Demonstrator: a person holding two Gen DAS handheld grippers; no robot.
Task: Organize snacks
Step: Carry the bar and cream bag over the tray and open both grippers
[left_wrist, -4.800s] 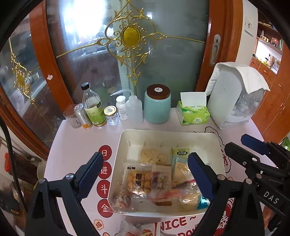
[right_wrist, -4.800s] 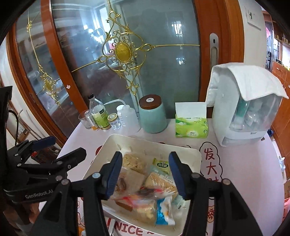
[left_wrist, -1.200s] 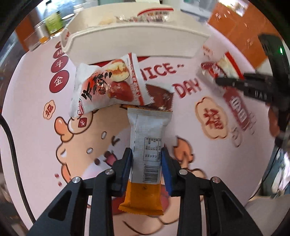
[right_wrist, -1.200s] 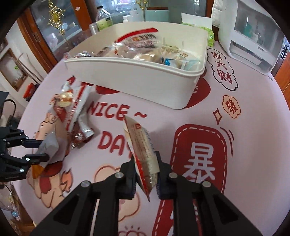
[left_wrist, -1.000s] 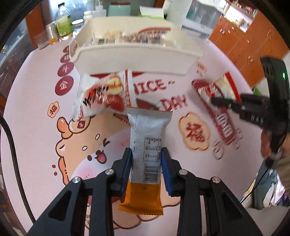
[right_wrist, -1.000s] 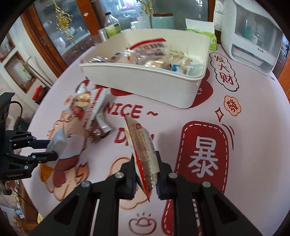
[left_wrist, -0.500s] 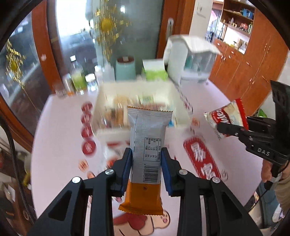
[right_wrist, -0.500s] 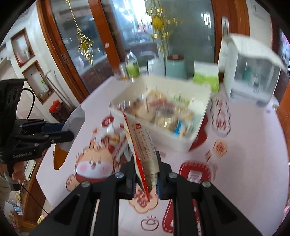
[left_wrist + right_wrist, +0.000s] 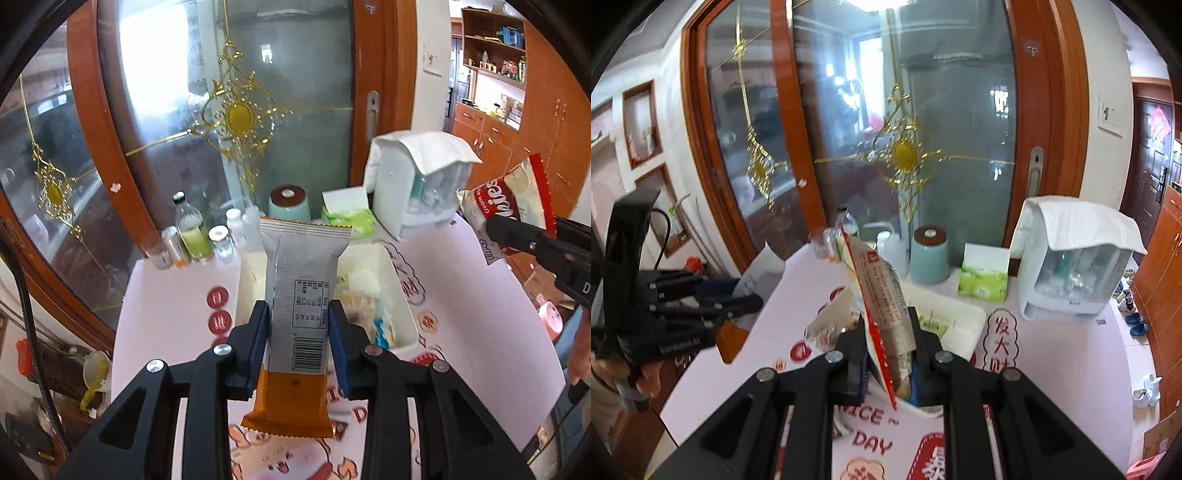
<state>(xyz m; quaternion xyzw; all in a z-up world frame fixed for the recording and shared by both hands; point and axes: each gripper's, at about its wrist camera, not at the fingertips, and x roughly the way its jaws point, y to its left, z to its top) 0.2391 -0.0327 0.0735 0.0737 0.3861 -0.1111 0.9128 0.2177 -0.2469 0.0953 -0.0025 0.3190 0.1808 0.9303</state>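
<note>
pink table, white bin holding snacks

Parts of the snack scene that are hidden, cut off or unreadable.
The silver-and-orange bar covers the middle of the white bin; the contents beside it are blurred. The red-edged packet masks that bin's near wall. Small print on both wrappers is illegible. A hand is cut off at the picture's edge.
</note>
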